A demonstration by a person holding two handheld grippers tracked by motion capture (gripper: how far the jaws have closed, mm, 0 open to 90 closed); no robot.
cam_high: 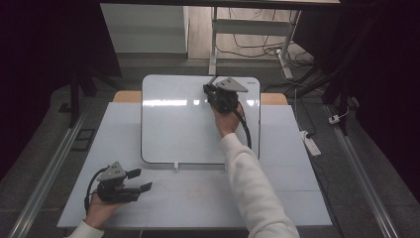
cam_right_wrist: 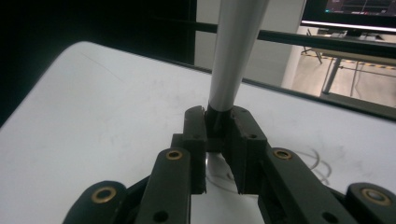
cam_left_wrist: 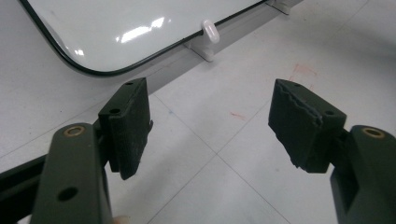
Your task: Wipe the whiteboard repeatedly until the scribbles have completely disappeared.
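While no bin, tray or other container is seen on the pale grey table (cam_high: 198,198), a glossy white rectangular whiteboard with rounded corners and a thin dark rim (cam_high: 178,124) is laid flat on the far half of it; the near edge of the whiteboard is met by a small white plastic clip (cam_high: 175,166), seen again in the left gripper view (cam_left_wrist: 210,32); faint red marks (cam_left_wrist: 302,71) are visible on the table just near of that edge.

At the far right part of the whiteboard the right gripper (cam_high: 214,89) is held by the person's right hand (cam_high: 226,119), a white sleeve (cam_high: 252,188) reaching back from it toward the near side of the table; its jaws are drawn together and clamped on the dark end of a slim white marker pen (cam_right_wrist: 233,51), which is seen tilted up and away from the board; thin grey pen lines (cam_right_wrist: 322,161) are seen on the whiteboard surface just beside the clamped jaws.

Well apart from the whiteboard's near left corner, the left gripper (cam_high: 139,179) is held low over the table by the left hand (cam_high: 101,210); its jaws are spread wide apart with nothing between them, and in the left gripper view (cam_left_wrist: 210,121) they are aimed toward the whiteboard's near edge; the worn black pads (cam_left_wrist: 299,123) are seen clear of the table.
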